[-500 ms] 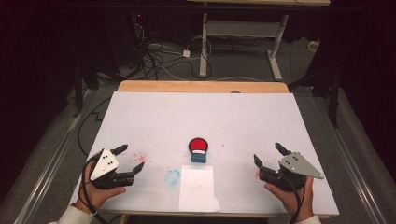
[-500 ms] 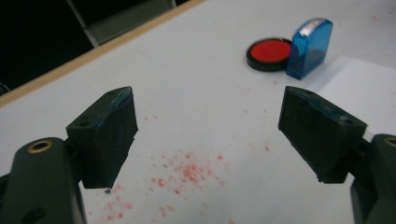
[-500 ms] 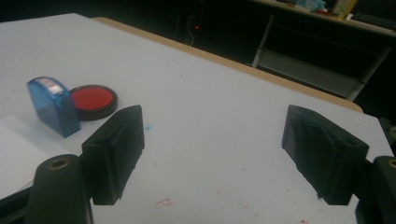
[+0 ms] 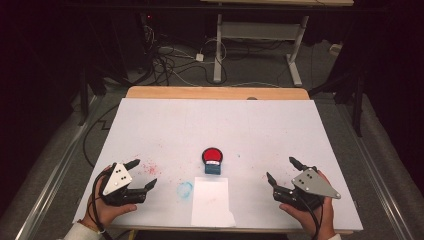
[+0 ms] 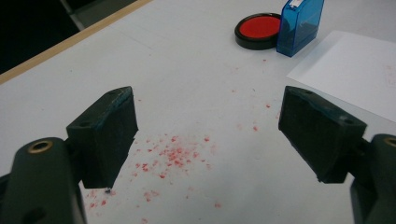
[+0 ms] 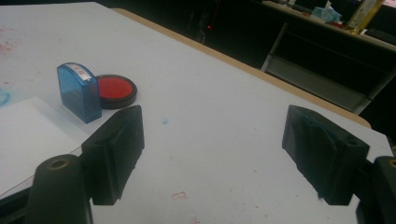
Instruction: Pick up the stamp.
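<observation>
Bare white bench (image 4: 210,125) is lying open ahead of both tools, so either could pass forward freely. The left tool (image 4: 141,174) and right tool (image 4: 281,170), jaws spread wide, are sitting well apart at the near corners. Between them, the blue stamp (image 4: 212,168) is standing upright, touching the red ink pad (image 4: 212,155) behind it and blocking the middle. The flat paper sheet (image 4: 211,201) is lying low, hindering nothing.
</observation>
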A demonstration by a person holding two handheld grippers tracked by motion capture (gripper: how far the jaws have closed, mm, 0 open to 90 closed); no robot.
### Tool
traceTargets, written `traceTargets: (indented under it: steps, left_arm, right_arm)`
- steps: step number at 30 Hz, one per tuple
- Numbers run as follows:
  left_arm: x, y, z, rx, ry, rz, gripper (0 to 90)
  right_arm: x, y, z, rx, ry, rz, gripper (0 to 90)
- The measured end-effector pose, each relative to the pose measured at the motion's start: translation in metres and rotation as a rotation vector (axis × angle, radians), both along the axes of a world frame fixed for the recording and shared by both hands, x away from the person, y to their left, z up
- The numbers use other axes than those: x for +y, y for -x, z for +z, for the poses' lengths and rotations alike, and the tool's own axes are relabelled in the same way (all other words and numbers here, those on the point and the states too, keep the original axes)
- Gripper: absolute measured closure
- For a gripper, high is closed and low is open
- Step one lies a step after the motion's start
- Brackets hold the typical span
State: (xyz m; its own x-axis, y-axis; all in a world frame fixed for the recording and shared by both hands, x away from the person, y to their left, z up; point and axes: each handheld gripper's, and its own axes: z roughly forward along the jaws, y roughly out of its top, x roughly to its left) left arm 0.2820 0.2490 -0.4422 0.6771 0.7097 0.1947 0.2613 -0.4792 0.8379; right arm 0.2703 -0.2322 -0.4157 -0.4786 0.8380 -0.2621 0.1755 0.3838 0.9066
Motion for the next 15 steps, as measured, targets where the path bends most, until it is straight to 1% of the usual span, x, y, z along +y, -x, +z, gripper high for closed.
traceTargets:
  steps: [1,2,3,4,6,7,9,10,11,12,13,14,15]
  left_arm:
    - [0.0,0.001,-0.001,0.014,0.0,0.004,18.8]
    - [0.0,0.0,-0.001,0.004,-0.01,0.001,18.8]
    - [-0.001,0.0,-0.001,0.003,-0.011,0.001,18.8]
    - [-0.001,-0.001,-0.001,0.006,-0.012,0.001,18.8]
    - [-0.002,-0.002,-0.003,0.016,-0.016,-0.001,18.8]
    - [-0.002,-0.002,-0.003,0.016,-0.016,-0.001,18.8]
    - [-0.003,-0.004,-0.005,0.025,-0.031,-0.006,18.8]
    - [-0.004,-0.004,-0.006,0.033,-0.028,-0.006,18.8]
    - [-0.004,-0.005,-0.007,0.035,-0.034,-0.006,18.8]
    - [-0.005,-0.006,-0.008,0.052,-0.034,-0.004,18.8]
    - [-0.005,-0.007,-0.009,0.046,-0.039,-0.012,18.8]
    - [-0.006,-0.006,-0.01,0.063,-0.042,-0.012,18.8]
    - [-0.007,-0.006,-0.011,0.065,-0.044,-0.016,18.8]
  right_arm:
    - [0.001,0.0,0.001,0.002,0.001,0.006,21.3]
    - [0.001,0.0,0.001,0.001,0.003,0.008,21.2]
    - [0.001,0.0,0.001,0.001,0.003,0.008,21.2]
    - [0.001,0.0,0.001,-0.005,0.009,0.016,21.2]
    - [0.005,0.0,0.002,0.003,0.018,0.034,21.2]
    - [0.005,-0.001,0.002,0.013,0.011,0.051,21.2]
    - [0.008,-0.003,0.003,0.046,-0.005,0.095,21.0]
    - [0.008,-0.003,0.003,0.046,-0.005,0.095,21.0]
    - [0.01,-0.004,0.003,0.055,-0.003,0.111,20.8]
    - [0.015,-0.006,0.005,0.064,0.016,0.135,20.8]
    - [0.015,-0.006,0.005,0.064,0.016,0.135,20.8]
    - [0.018,-0.006,0.007,0.075,0.023,0.16,21.2]
    - [0.018,-0.006,0.007,0.075,0.023,0.16,21.2]
